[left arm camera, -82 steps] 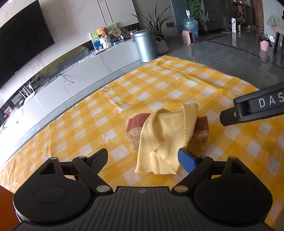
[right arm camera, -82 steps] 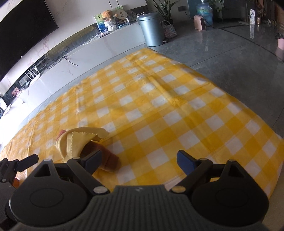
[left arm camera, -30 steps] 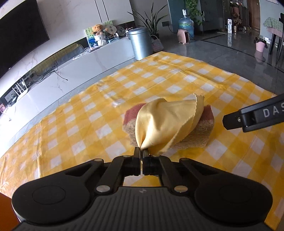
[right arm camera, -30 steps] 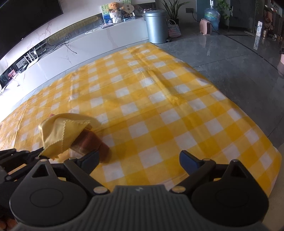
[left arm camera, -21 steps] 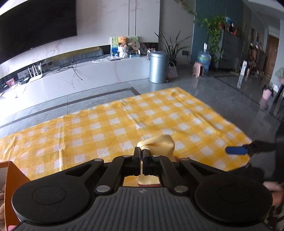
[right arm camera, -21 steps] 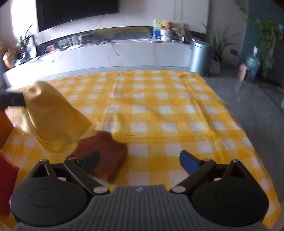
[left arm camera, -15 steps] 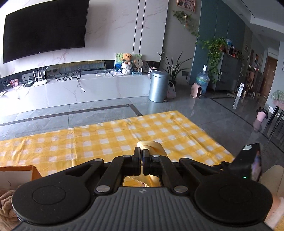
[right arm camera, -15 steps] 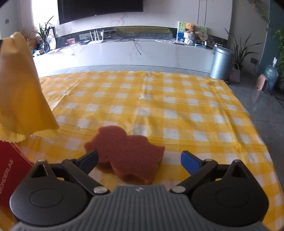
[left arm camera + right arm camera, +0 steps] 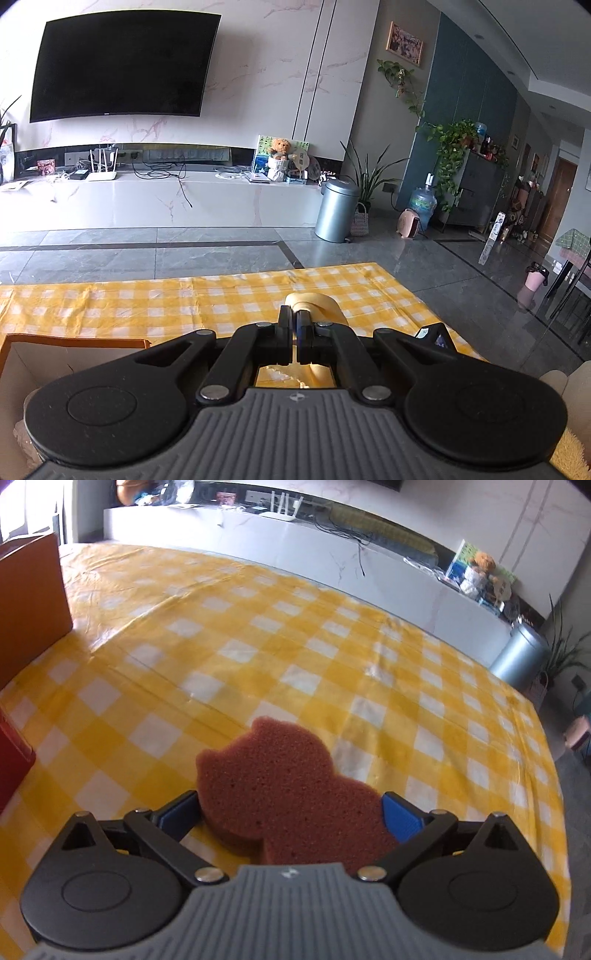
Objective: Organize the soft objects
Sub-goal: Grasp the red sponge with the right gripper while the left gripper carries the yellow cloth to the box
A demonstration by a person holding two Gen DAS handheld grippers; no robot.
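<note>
Lifted clear of the brown sponge (image 9: 291,786) now, yellow cloth (image 9: 314,302) pinched in clenched left gripper (image 9: 295,325) beside the orange box (image 9: 74,343), leaving sponge bare between released right gripper (image 9: 291,812) jaws, ready for grasping.

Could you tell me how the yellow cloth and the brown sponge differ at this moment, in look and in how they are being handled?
The yellow cloth is thin and folds over itself; the brown sponge is a thick, porous, animal-shaped block.
The cloth is pinched in the shut left gripper; the sponge lies on the checked tablecloth, between the open fingers of the right gripper.
Both are soft.
</note>
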